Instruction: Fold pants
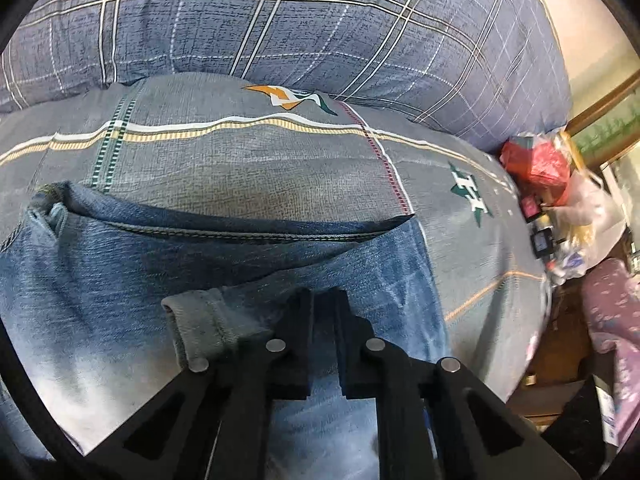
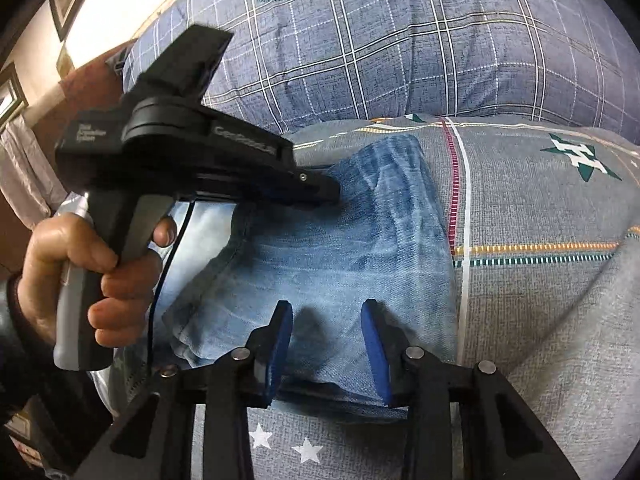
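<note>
Rt gripper (image 2: 326,312), black w/ blue pads, jaws partly apart over near edge of faded blue denim pants (image 2: 340,264), nothing pinched; pants lie folded on grey patterned bedsheet (image 2: 540,300). Lt gripper (image 1: 324,300), black, held in a person's hand (image 2: 80,276), jaws nearly closed w/ a strip of denim showing between them, tips on the cloth beside a grey-lined hem. Beyond: blue plaid quilt (image 1: 280,32) bunched touching sheet's far side.

A grey patterned bedsheet (image 1: 248,168) covers the bed; a blue plaid quilt (image 1: 304,24) is bunched behind it; red packets (image 1: 536,164) and plastic bags (image 1: 588,208) clutter the bedside.
</note>
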A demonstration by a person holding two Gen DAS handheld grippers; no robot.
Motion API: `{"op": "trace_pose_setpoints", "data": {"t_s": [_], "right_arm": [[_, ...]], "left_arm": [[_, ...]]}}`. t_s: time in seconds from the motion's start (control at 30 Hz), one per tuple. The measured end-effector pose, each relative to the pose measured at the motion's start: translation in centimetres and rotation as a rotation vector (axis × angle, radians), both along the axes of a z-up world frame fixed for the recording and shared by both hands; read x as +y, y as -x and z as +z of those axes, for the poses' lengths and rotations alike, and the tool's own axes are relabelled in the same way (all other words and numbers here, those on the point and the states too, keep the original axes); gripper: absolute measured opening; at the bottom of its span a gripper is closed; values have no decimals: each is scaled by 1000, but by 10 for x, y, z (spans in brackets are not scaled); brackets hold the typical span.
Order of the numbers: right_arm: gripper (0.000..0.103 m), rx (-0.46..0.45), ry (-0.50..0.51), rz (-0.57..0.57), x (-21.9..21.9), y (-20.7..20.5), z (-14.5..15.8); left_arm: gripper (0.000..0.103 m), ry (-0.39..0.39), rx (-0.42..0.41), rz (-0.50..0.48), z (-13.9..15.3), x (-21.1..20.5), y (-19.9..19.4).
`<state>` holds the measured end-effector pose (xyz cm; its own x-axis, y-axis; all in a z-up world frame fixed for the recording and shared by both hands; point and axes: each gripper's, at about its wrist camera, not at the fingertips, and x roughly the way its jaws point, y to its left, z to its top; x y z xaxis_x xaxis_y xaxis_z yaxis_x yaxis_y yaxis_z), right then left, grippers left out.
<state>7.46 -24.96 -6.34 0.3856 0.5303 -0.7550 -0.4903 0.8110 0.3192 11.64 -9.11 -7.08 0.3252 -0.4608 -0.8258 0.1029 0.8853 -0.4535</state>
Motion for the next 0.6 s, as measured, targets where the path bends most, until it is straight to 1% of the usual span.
{"op": "trace_pose_setpoints", "data": {"t_s": [0.03, 0.1, 0.17, 0.23, 0.27, 0.3, 0.33, 0.37, 0.4, 0.43, 0.47, 0.53, 0.6], "right_arm": [[40, 3, -8, -3, 1, -2, -1], [41, 2, -28, -12, -5, -4, 0], [41, -25, -69, -19, -7, -4, 5], [45, -61, -101, -33, -13, -4, 13], [52, -80, -115, -50, -18, -4, 17], [54, -97, -126, -75, -23, -5, 18], [54, -102, -130, -92, -26, -6, 17], [54, -96, -131, -117, -30, -10, 16], [54, -90, -129, -129, -32, -12, 15], [54, -75, -112, -148, -33, -15, 11], [54, -60, -97, -156, -34, -18, 8], [54, -40, -65, -161, -35, -21, 1], [54, -22, -16, -146, -31, -19, -5]], "left_arm": [[11, -3, -7, 3, 5, 3, 3], [11, 3, -45, 3, 16, 8, 12], [11, 16, -88, -20, 29, 12, 28], [11, 14, -113, -40, 36, 13, 41], [11, 4, -124, -52, 37, 13, 50], [13, -8, -133, -71, 37, 12, 61], [14, -16, -135, -82, 35, 8, 66], [22, -29, -134, -96, 32, 7, 73], [31, -45, -133, -105, 28, 6, 79], [36, -80, -126, -109, 18, 5, 86], [37, -94, -119, -107, 11, 3, 88], [37, -88, -190, -102, 8, 7, 99], [37, -120, -213, -106, 6, 3, 100]]}}
